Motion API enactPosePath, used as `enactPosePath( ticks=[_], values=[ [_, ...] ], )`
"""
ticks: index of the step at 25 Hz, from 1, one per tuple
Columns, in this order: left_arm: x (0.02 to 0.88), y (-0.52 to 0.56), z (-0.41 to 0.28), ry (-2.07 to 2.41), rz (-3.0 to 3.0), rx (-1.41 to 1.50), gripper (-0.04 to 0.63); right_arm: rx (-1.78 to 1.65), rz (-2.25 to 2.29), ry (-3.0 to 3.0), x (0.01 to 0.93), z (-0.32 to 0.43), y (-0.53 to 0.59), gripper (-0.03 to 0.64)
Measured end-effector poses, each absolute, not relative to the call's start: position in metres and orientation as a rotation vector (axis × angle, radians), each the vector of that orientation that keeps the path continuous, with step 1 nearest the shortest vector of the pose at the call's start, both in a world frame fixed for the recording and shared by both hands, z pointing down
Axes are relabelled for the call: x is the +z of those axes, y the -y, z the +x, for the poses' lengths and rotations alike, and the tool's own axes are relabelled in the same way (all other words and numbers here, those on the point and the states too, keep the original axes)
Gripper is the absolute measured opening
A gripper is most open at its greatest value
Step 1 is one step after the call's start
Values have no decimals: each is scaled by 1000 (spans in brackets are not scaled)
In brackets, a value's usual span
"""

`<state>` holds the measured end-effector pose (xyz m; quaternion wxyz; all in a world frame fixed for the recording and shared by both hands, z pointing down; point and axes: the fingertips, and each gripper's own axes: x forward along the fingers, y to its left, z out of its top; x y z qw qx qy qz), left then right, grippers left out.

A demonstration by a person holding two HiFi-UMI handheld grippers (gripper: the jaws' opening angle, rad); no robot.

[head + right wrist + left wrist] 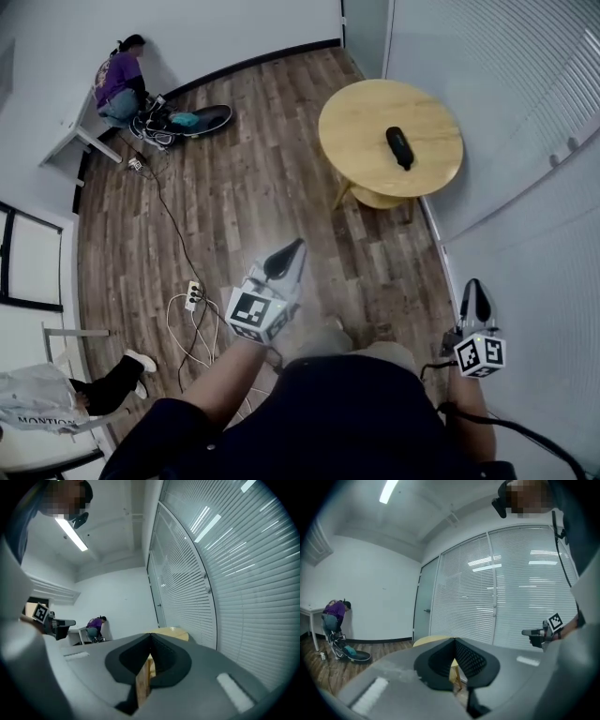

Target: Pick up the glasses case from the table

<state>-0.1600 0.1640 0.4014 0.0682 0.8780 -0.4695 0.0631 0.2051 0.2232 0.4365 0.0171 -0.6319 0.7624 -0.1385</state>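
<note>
Black glasses case sits on the round desk. My left hand-held gripper and right hand-held gripper are clenched, empty.

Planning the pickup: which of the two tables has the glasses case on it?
The round wooden table by the blinds: the dark glasses case lies on its top. The white desk stands by the far wall.

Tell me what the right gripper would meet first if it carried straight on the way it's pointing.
Probably the round light wooden table. It sits dead ahead of the right gripper, just past its shut fingers, with nothing seen in between. Depth is hard to judge.
</note>
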Motion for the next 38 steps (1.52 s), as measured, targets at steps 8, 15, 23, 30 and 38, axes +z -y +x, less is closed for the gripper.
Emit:
enactPosePath(
  ticks=[8,15,23,30,38],
  values=[
    [400,-94,-185,1388,2559,82,3,-518,-1950,-2264,421,190,-172,6],
    [408,-38,-176,1357,2567,135,3,-594,-1904,-2211,442,192,-92,6],
    [418,59,-153,1380,2566,269,3,-567,-1840,-2294,443,197,50,6],
    [401,162,-136,1447,2520,237,3,-533,-1778,-2466,434,195,155,6],
    [415,260,-87,1483,2530,261,3,-525,-1640,-2603,465,184,254,6]
  ],
)
